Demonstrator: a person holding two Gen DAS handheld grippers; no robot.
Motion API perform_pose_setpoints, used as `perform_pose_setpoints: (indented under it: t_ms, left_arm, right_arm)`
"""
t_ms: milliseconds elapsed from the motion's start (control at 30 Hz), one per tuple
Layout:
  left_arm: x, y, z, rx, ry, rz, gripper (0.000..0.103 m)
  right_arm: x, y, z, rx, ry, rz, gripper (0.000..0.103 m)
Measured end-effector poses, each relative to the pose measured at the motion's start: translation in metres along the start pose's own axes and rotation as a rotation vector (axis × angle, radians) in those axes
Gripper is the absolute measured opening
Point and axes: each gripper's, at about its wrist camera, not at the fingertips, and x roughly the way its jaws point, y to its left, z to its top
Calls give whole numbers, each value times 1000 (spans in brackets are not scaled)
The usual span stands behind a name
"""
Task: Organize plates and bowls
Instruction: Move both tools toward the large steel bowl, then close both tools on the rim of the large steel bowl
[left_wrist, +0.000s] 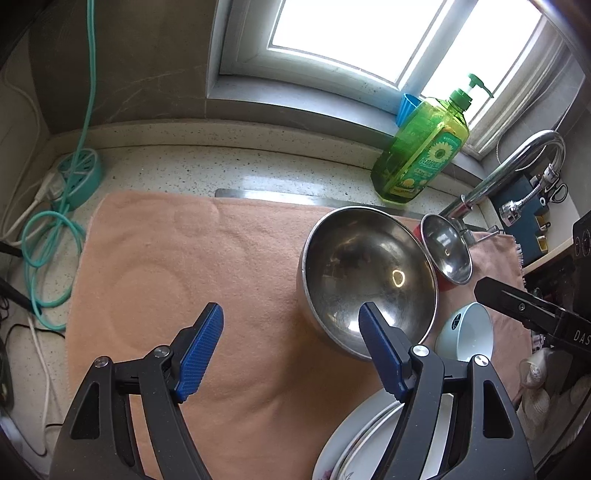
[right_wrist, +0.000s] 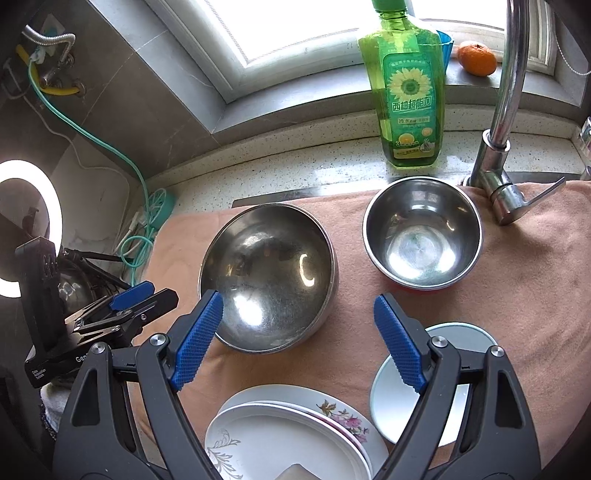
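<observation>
A large steel bowl (left_wrist: 369, 273) (right_wrist: 269, 273) sits on the peach towel (left_wrist: 184, 266) (right_wrist: 517, 280). A smaller steel bowl with a red outside (left_wrist: 447, 254) (right_wrist: 423, 236) stands to its right. A pale blue bowl (left_wrist: 467, 332) (right_wrist: 454, 332) lies nearer, with a stack of white plates (left_wrist: 354, 443) (right_wrist: 280, 432) beside it. My left gripper (left_wrist: 291, 350) is open and empty, its right finger over the large bowl's near rim. My right gripper (right_wrist: 299, 343) is open and empty above the plates and the large bowl's near edge. Each gripper shows in the other's view (left_wrist: 524, 306) (right_wrist: 125, 299).
A green dish soap bottle (left_wrist: 421, 147) (right_wrist: 410, 92) stands on the counter by the window sill. The chrome faucet (left_wrist: 491, 177) (right_wrist: 502, 122) is at the right. A teal power strip and cables (left_wrist: 77, 177) lie left. An orange (right_wrist: 476, 57) rests on the sill.
</observation>
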Motion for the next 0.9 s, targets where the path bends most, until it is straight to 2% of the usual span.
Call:
perform_pose_setpoints:
  t_ms: [333,400,567,633,667,733,900]
  left_arm:
    - [29,4,23,-11,77,-20,74]
    - [33,4,26,-9,84,-15,73]
    - [41,3,30,-5,103,-27,54]
    - [43,4,31,-11,110,-33,42]
    - [44,5,31,-10,114,-35,39]
    - [45,6,30,-11,118,-37,25]
    - [50,7,30,-18,131,-57,14]
  right_arm:
    - [31,-11,14,87,83,30,86]
    - [33,-13,14,93,90,32,83]
    - [41,-16,15,105,114,28,69]
    - [44,-17,14,108,124,27,60]
    - [45,-18,14,107,127,25,58]
    - [48,-19,13,103,135,17,52]
    - [56,-22,11,112,152,8,36]
